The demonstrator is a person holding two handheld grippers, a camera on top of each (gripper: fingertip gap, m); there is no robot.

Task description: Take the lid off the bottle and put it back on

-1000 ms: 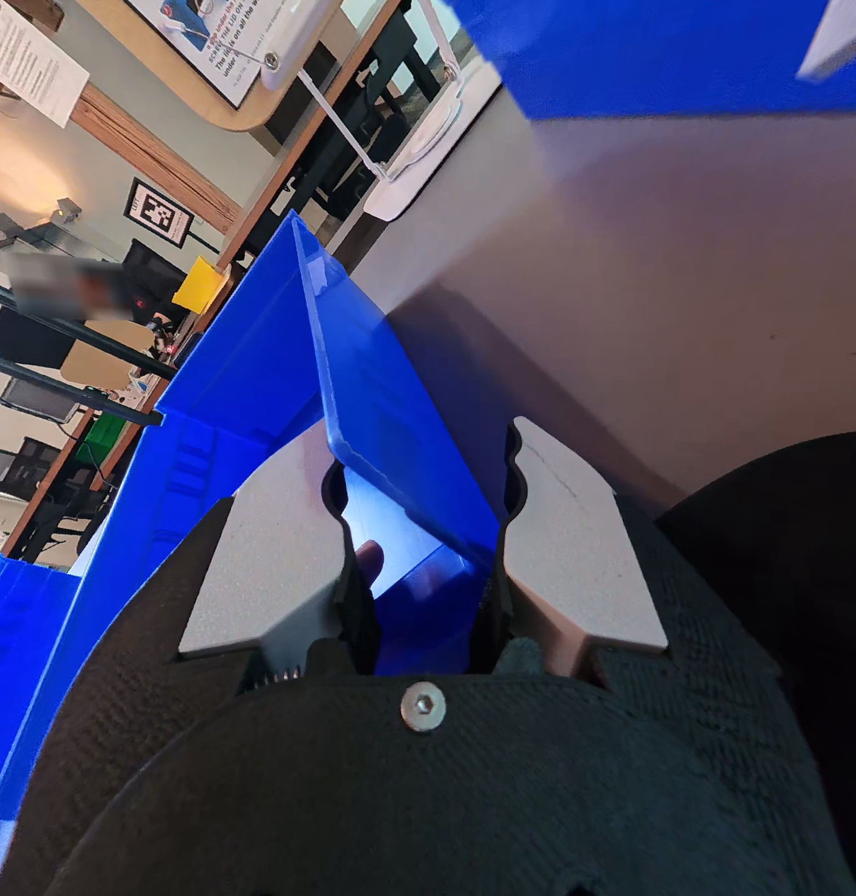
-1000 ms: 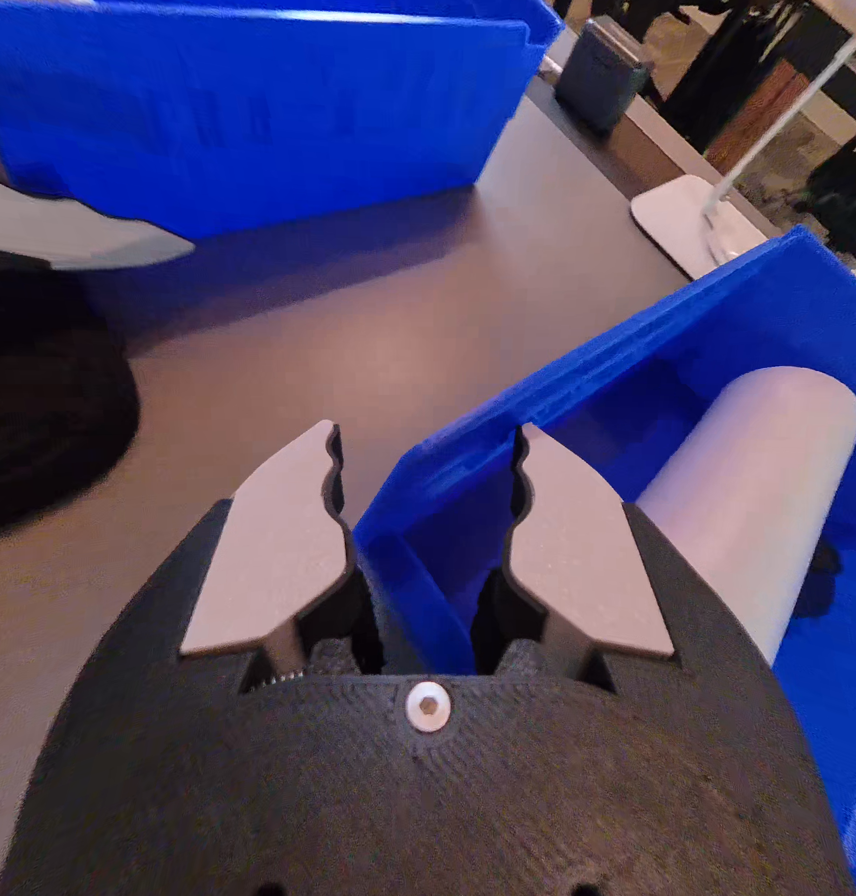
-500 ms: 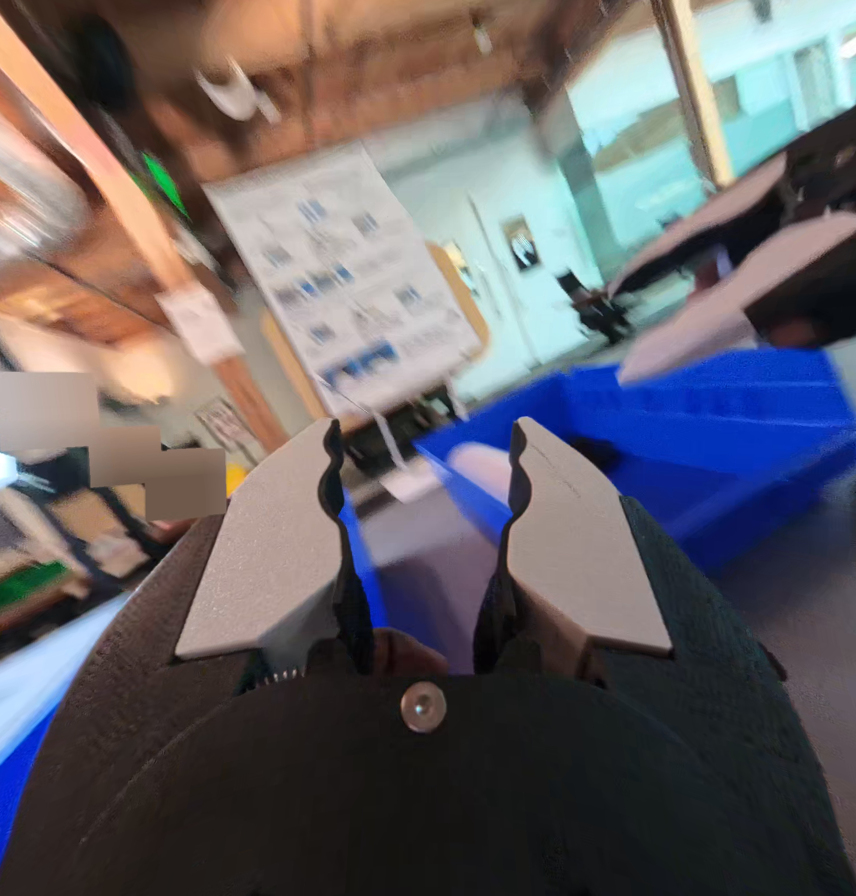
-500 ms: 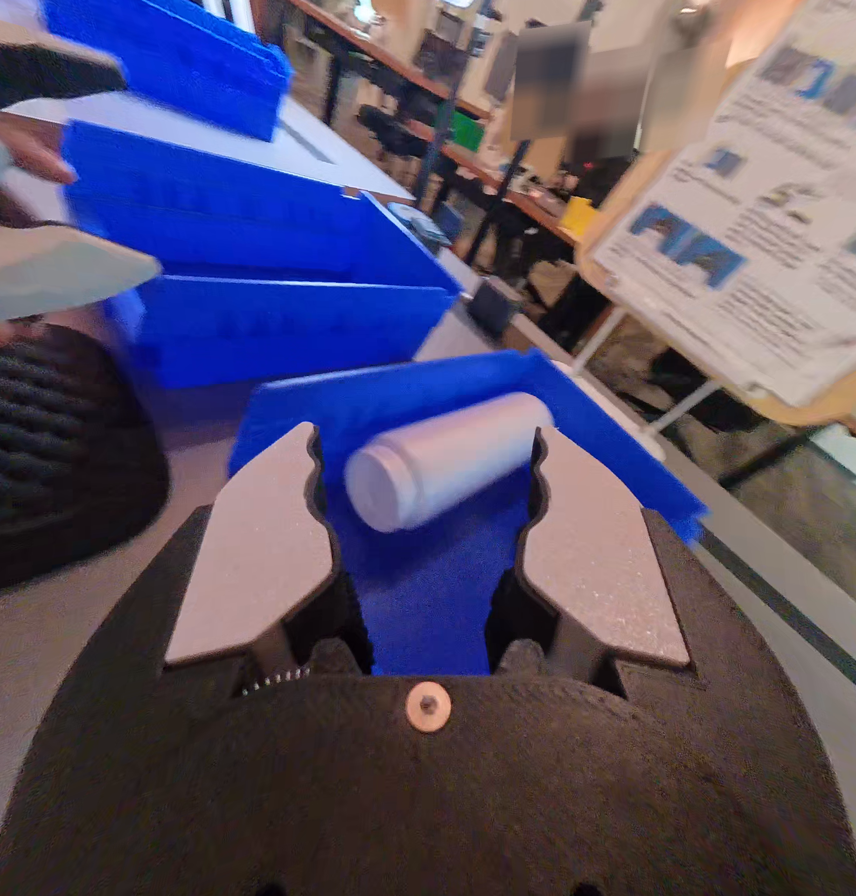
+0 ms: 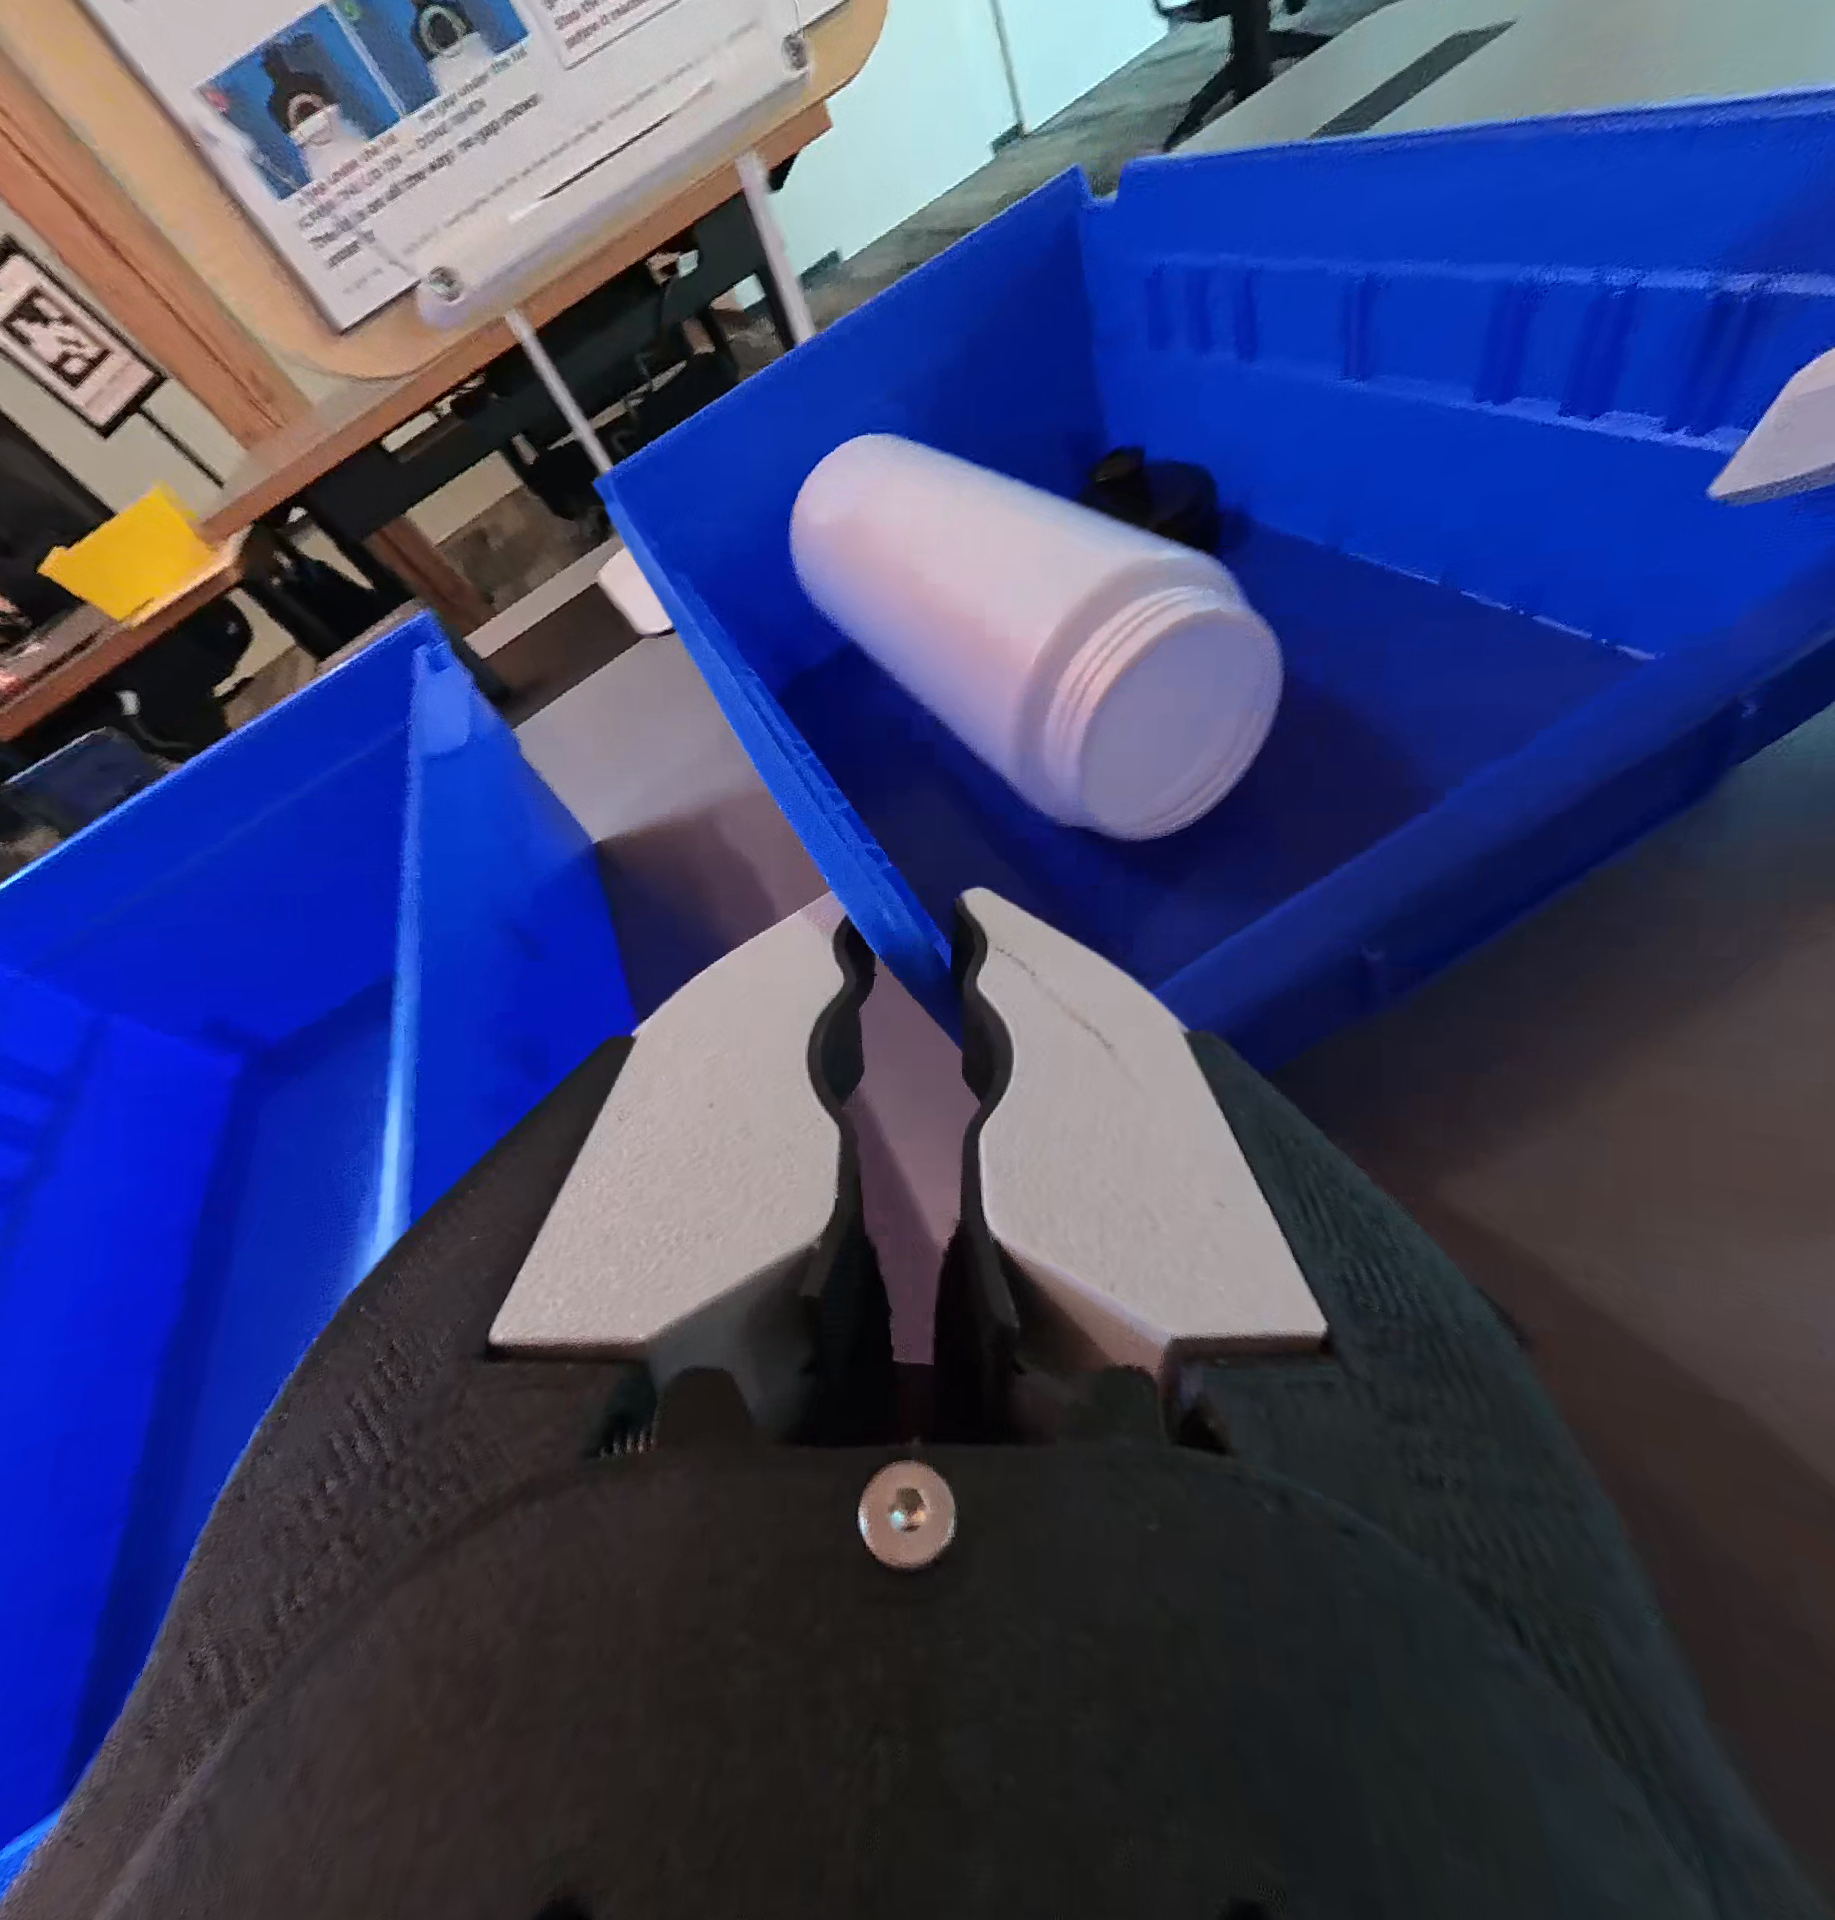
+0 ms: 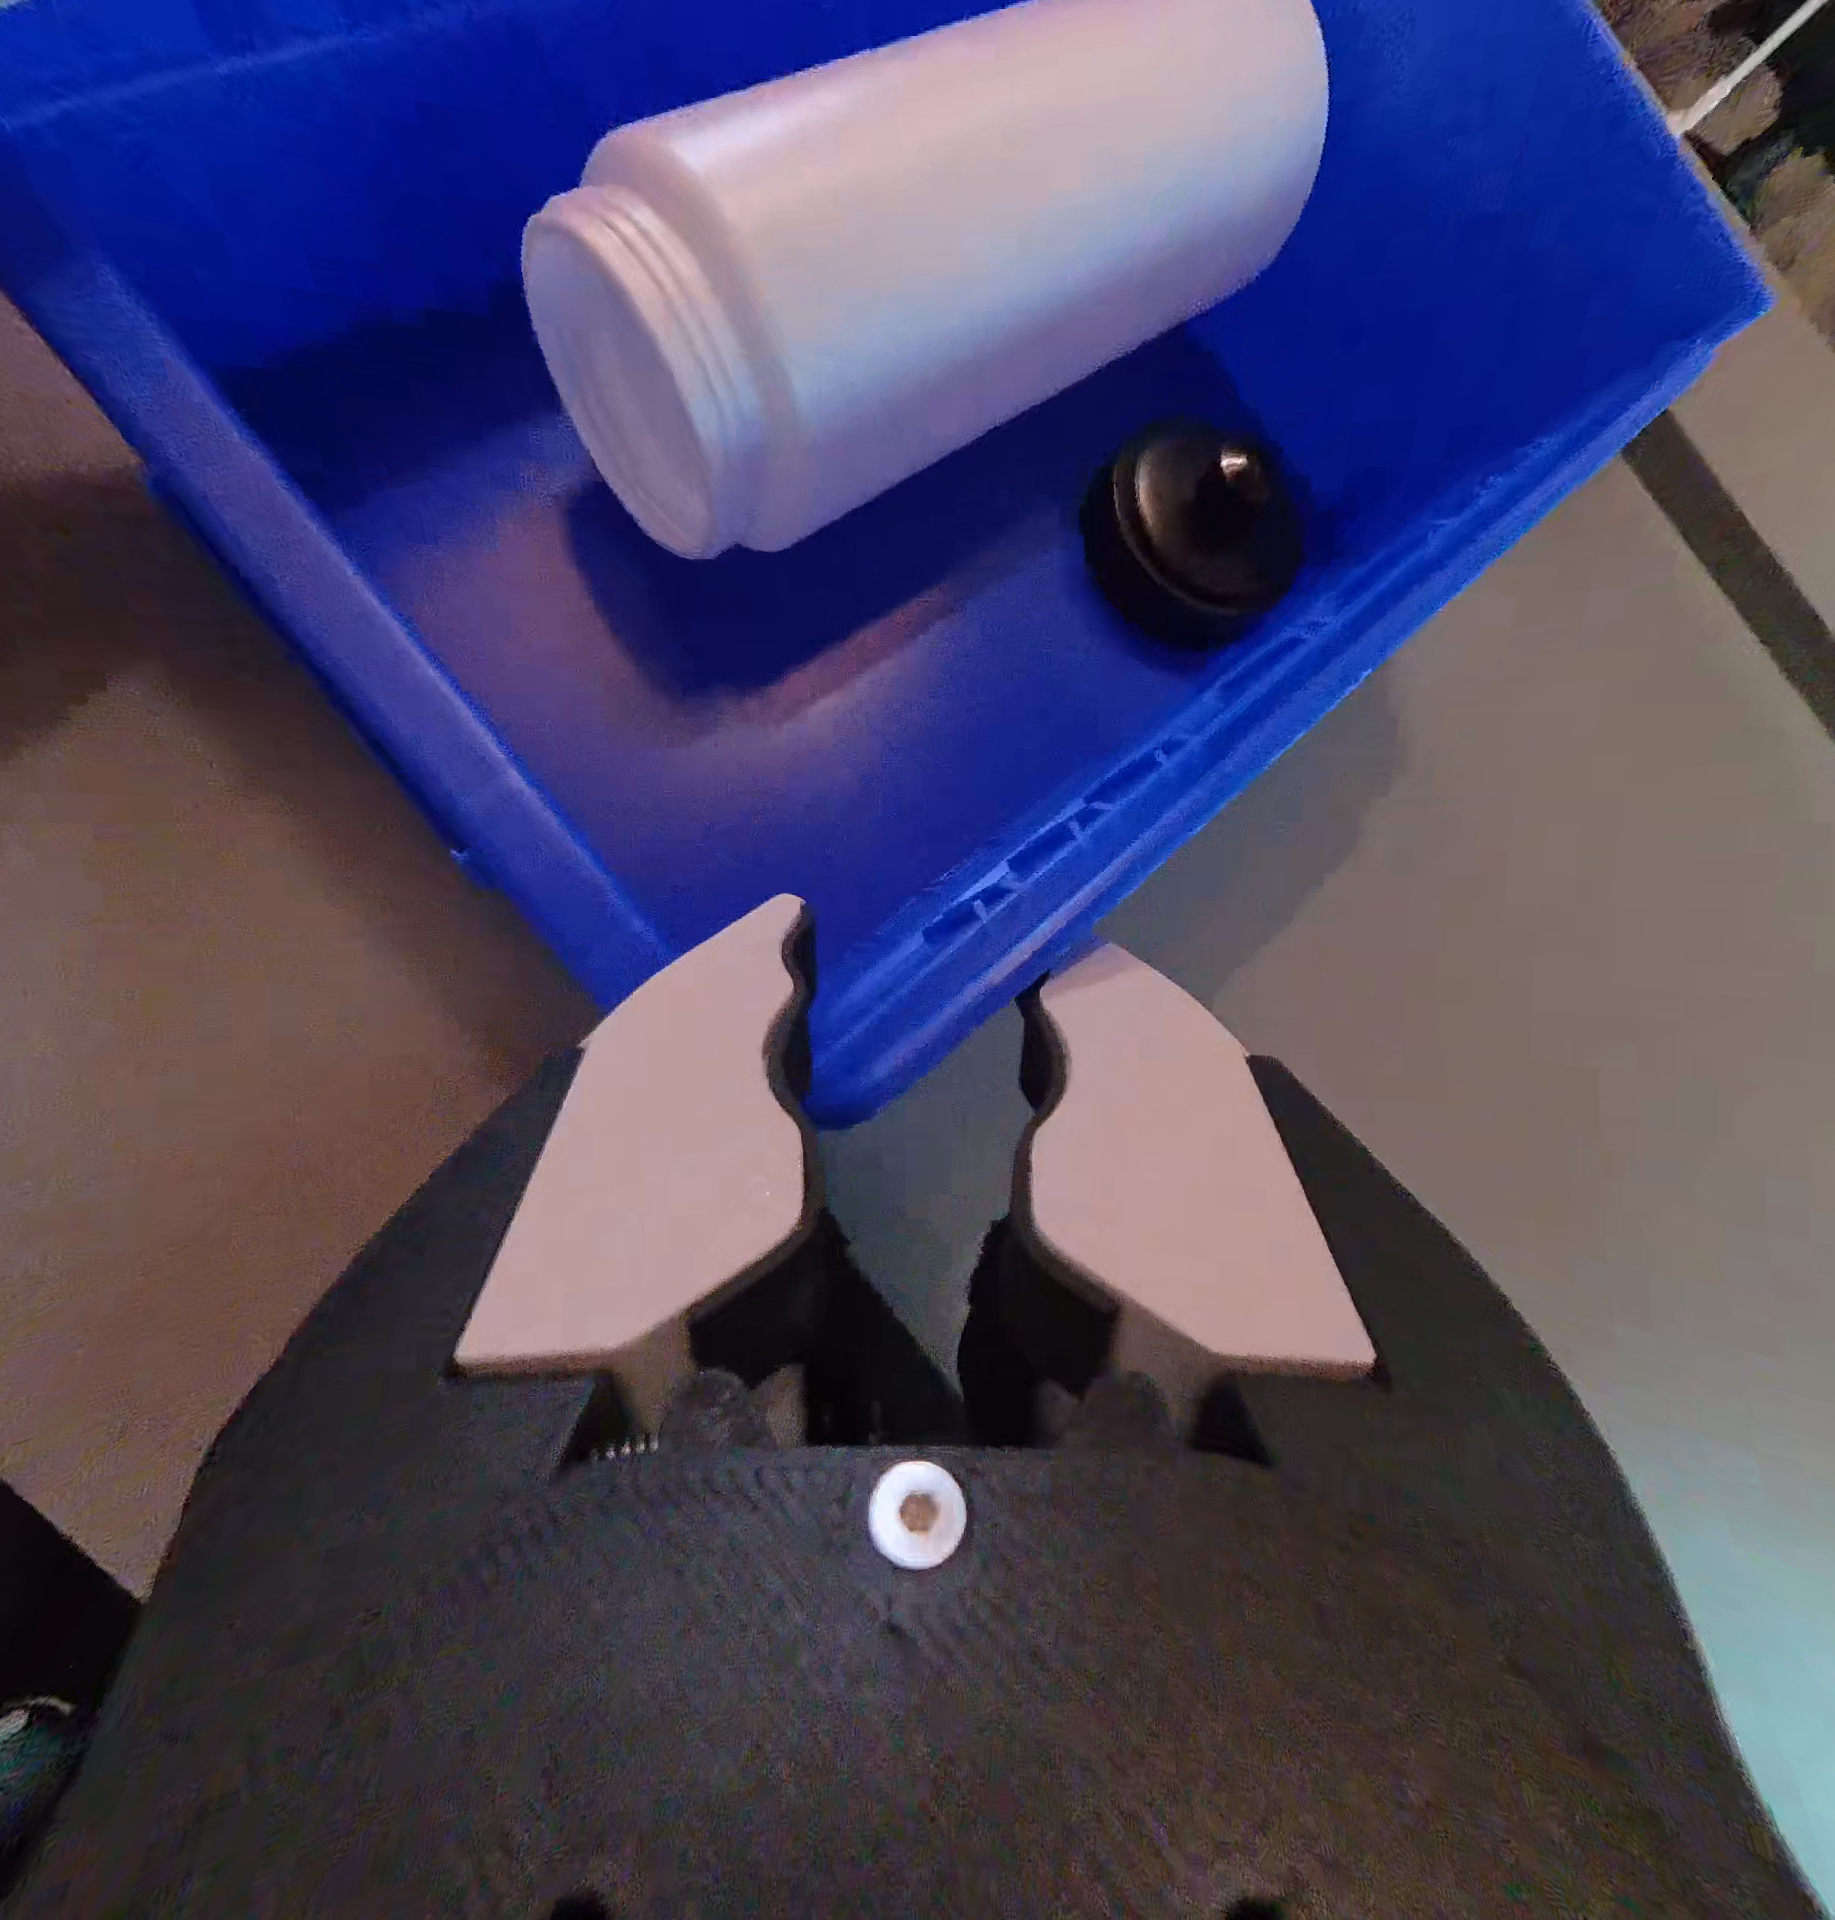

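— Where's the bottle?

— Ahead of both my hand-held grippers: the white bottle (image 6: 923, 260) lies on its side in the blue bin (image 6: 1006, 987), threaded mouth bare. The black lid (image 6: 1193, 530) sits apart from it, by the wall nearest my right hand-held gripper (image 6: 913, 977).

— Holding anything?

— No. The right one's parted and empty over the bin's corner; my left hand-held gripper (image 5: 900, 935) is nearly closed, gripping nothing, at the bin's edge. The lid's off, so I judge refitting comes next.

Dim warm indoor light; soft shadows under bottle (image 6: 923, 260); slight motion blur, wide-angle edge distortion.
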